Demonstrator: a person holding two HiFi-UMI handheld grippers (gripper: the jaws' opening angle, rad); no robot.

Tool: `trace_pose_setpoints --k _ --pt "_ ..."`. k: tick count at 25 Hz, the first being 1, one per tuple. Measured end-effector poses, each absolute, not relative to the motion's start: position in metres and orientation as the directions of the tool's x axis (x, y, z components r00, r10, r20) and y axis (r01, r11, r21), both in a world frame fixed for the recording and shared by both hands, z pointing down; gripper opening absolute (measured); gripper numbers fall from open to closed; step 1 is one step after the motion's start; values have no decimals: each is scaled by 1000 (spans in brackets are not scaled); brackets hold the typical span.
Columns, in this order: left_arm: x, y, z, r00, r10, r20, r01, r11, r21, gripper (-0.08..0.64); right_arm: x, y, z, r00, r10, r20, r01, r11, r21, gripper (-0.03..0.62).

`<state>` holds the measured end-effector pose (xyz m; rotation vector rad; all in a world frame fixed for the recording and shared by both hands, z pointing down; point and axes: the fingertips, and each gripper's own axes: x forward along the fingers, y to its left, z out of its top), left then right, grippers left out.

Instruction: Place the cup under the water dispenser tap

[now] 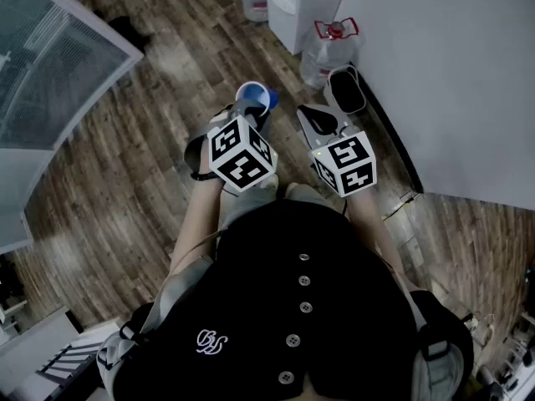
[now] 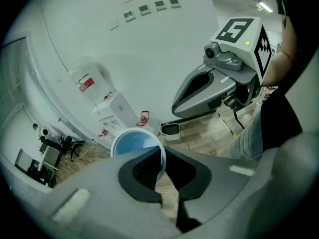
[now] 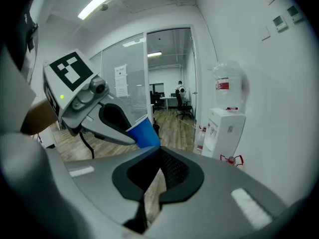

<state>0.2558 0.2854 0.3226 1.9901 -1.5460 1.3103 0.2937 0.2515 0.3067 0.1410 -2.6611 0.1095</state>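
My left gripper [image 1: 251, 115] is shut on a blue paper cup [image 1: 255, 100] and holds it above the wooden floor. In the left gripper view the jaws pinch the cup's [image 2: 134, 143] side wall at the white rim, and its blue inside shows. My right gripper [image 1: 322, 122] hangs just right of the cup, shut with nothing in it. The right gripper view shows the cup [image 3: 144, 133] tilted in the left gripper [image 3: 119, 126]. The white water dispenser [image 3: 227, 128], with a bottle on top, stands against the wall ahead; its tap is too small to make out.
A spare water bottle with a red handle [image 1: 330, 48] and a black bin [image 1: 345, 90] stand on the floor by the white wall [image 1: 451, 73], next to the dispenser [image 1: 292, 2]. A glass partition [image 1: 50, 65] runs along the left. Office chairs [image 3: 182, 103] stand far off.
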Motion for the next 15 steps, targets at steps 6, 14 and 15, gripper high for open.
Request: trace_pose_setpoints --k 6,14,15 --pt "259 286 322 45 -621 783 -885 -389 -257 14 290 256 308 -883 -70 463 -108 993 -55 0" --pt "258 287 326 57 -618 784 -885 -395 -248 15 289 258 309 -885 -77 459 -115 992 -57 0" --pt "259 287 326 61 -617 785 -884 -398 -244 15 289 257 310 -886 -86 456 -127 990 -59 0"
